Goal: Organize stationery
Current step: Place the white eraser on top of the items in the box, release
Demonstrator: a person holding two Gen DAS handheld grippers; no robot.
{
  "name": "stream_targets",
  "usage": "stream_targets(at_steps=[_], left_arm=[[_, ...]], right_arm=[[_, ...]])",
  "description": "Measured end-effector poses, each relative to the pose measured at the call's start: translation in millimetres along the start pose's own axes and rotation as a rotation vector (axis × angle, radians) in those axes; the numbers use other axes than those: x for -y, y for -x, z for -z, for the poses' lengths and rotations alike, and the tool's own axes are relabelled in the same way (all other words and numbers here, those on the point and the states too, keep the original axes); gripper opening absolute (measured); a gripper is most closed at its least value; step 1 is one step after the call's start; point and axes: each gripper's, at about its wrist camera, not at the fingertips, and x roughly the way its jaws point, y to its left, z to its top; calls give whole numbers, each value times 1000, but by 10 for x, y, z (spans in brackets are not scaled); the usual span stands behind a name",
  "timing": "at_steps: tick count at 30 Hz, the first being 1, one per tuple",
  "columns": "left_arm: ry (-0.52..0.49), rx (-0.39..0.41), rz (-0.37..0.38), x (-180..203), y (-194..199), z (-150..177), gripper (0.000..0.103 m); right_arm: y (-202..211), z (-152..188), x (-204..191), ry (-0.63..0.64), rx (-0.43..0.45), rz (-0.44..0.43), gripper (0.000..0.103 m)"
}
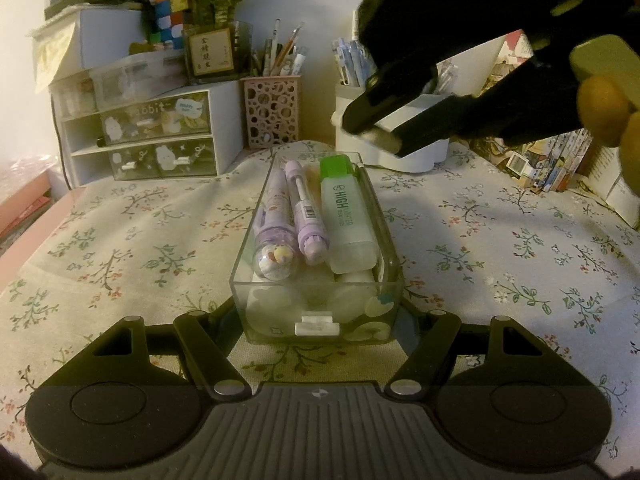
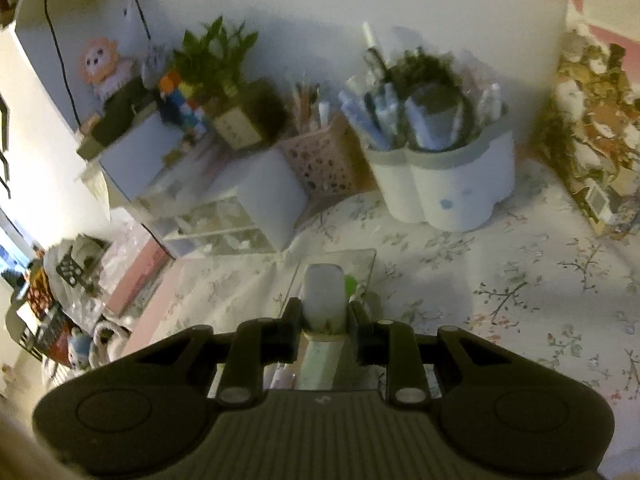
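Left gripper (image 1: 320, 320) fingers clamp clear drawer (image 1: 316, 256) end walls.
Right gripper (image 2: 325, 320) pinches white eraser-like block (image 2: 324, 292) at 12 o'clock; rigid, slick plastic, grip walls low.

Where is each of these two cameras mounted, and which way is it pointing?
Left wrist: rides the left gripper, facing forward and down at the clear box it clamps; the right gripper intrudes above.
Right wrist: rides the right gripper, over the box, facing the white pen holder, pinching a pale stick.
Shared: box, pen holder.
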Motion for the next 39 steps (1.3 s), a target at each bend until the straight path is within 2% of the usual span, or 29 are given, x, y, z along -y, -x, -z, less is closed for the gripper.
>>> stream_targets(at_steps=[8,21,27,39], left_arm=[[0,0,0,1,-3,-2,72],[0,0,0,2,-3,-1,72],[0,0,-1,1,-3,-1,72],[-1,-1,-2,16,-13,-6,72]], right_arm=[[-147,60,-79,39,-36,40,26],[-186,57,-145,78,-70,39,26],[-174,64,-139,76,-75,27,27],[7,74,2,28,-51,-62,27]])
